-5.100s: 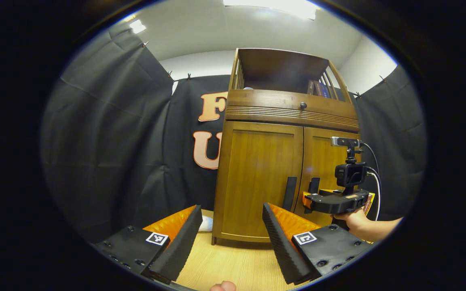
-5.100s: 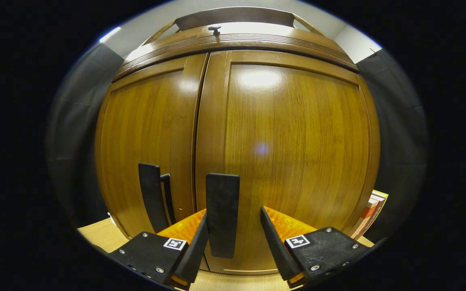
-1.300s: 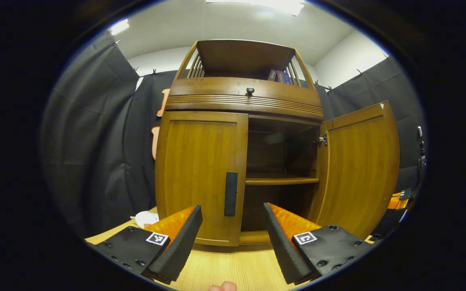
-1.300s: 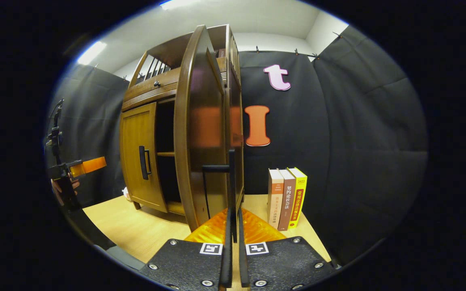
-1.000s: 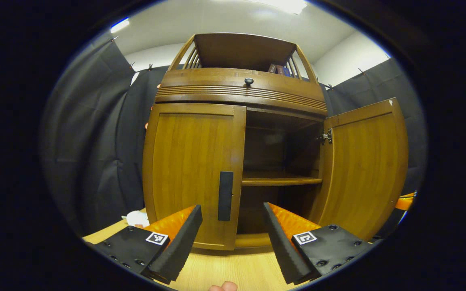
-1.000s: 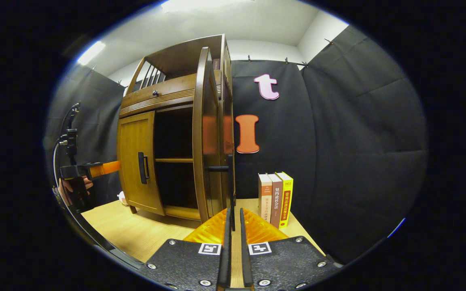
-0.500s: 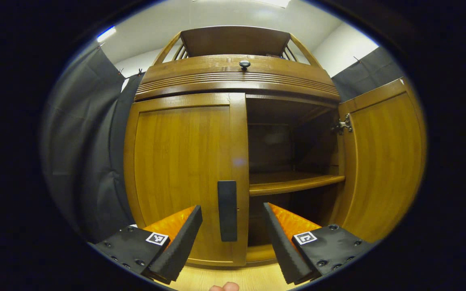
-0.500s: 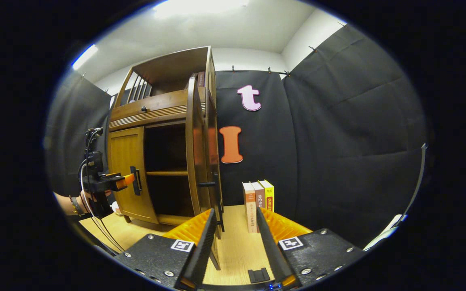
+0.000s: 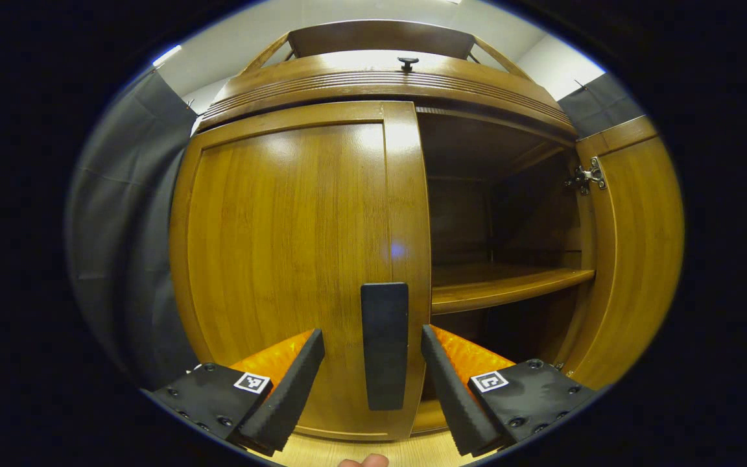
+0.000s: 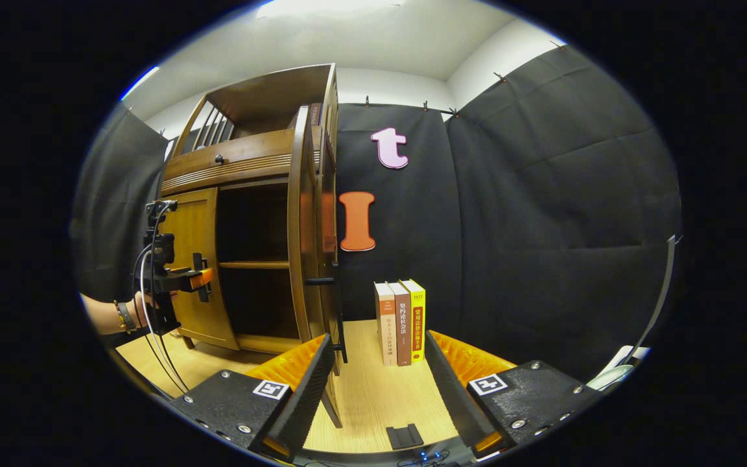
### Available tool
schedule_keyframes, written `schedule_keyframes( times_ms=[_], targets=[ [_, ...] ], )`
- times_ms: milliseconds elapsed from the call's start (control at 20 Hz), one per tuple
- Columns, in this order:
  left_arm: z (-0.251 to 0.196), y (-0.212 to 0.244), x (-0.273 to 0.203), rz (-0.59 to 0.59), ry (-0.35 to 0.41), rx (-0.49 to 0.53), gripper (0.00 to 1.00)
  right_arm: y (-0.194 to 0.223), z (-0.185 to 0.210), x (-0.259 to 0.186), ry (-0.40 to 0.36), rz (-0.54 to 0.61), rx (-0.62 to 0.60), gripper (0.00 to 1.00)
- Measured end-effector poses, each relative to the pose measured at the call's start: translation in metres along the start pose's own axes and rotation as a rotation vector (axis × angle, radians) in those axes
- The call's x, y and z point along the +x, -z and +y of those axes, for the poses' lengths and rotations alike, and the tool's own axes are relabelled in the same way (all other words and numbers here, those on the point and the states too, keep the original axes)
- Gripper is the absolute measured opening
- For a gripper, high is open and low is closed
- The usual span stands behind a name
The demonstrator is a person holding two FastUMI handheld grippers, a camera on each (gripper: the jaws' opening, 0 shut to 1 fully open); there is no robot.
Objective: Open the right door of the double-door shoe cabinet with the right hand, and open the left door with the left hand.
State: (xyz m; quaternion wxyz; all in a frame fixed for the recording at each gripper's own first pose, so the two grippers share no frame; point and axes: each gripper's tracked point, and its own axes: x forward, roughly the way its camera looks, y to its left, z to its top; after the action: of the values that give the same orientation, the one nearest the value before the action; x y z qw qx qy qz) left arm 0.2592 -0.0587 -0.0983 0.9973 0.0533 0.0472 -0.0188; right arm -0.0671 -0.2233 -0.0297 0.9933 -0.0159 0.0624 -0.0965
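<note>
Black cloth behind; my left claw [image 9: 372,379], fingers spread, straddles the closed left door's [image 9: 296,259] stiff black handle [image 9: 384,344], lower centre; grip it mid-bar.

Your right claw [image 10: 373,383]: fingers spread apart, holding nothing, hovering over bench [image 10: 373,395]. Right door [image 10: 305,259] swung out edge-on toward you, its black handle [image 10: 329,305] just beyond claw's left finger. Left door [image 10: 195,266] shut; your left claw [image 10: 200,277] at its handle. Three books [image 10: 401,321] upright on bench beside cabinet [image 10: 250,162].
</note>
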Motion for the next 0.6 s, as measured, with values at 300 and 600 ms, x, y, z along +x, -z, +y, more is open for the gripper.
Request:
schedule_keyframes(
  times_ms=[300,600],
  targets=[
    [0.0004,0.0074,0.0106,0.009,0.023,-0.022,0.93,0.0023,-0.0041,0.0007,0.017,0.004,0.018,0.86],
    [-0.0054,0.0074,0.0113,0.01,0.056,0.007,0.77,0.0013,0.002,0.006,0.012,0.005,0.019,0.86]
  ],
)
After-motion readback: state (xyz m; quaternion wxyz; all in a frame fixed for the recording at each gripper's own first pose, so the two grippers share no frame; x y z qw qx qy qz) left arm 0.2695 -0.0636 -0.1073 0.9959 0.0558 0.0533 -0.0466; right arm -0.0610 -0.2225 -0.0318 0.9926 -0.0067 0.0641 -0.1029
